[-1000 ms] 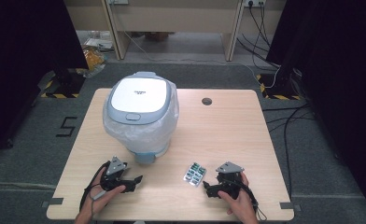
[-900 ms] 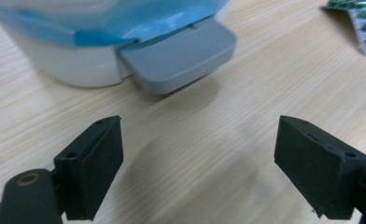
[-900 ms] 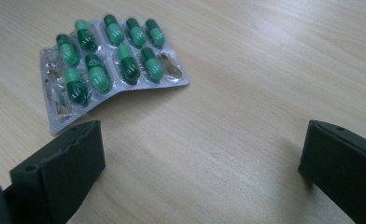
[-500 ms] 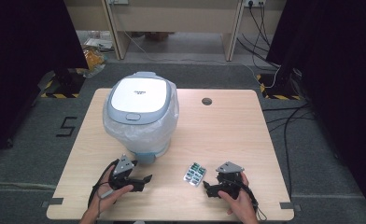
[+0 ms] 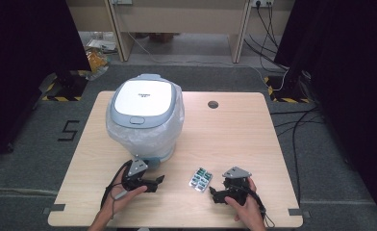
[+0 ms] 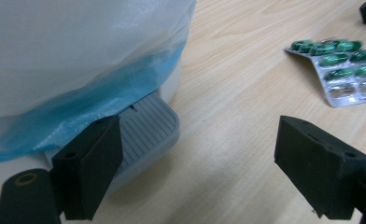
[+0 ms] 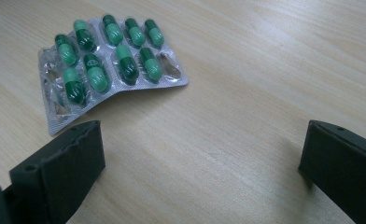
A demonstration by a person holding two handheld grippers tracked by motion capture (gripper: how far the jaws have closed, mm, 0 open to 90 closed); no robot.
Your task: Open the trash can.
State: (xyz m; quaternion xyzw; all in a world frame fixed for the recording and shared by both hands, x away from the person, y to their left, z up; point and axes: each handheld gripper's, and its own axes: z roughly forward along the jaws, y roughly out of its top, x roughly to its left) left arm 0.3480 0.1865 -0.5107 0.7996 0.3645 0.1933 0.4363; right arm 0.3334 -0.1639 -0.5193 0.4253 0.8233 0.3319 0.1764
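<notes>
The high view looks down from over my side of the table (image 5: 254, 125) — my gripper views skim close, sharing the blister pack (image 5: 201, 179).

Even overhead light, dark surroundings; soft shadows; high view slightly soft; foil glare.

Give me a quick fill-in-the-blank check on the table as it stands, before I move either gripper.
1. The capsules in the blister pack are coloured ____.
2. The bin is lined with a clear plastic ____.
3. The left gripper points at the bin's grey foot ____.
4. The jaws of the right gripper stand ____, holding nothing.

Missing words: green; bag; pedal; open
</notes>
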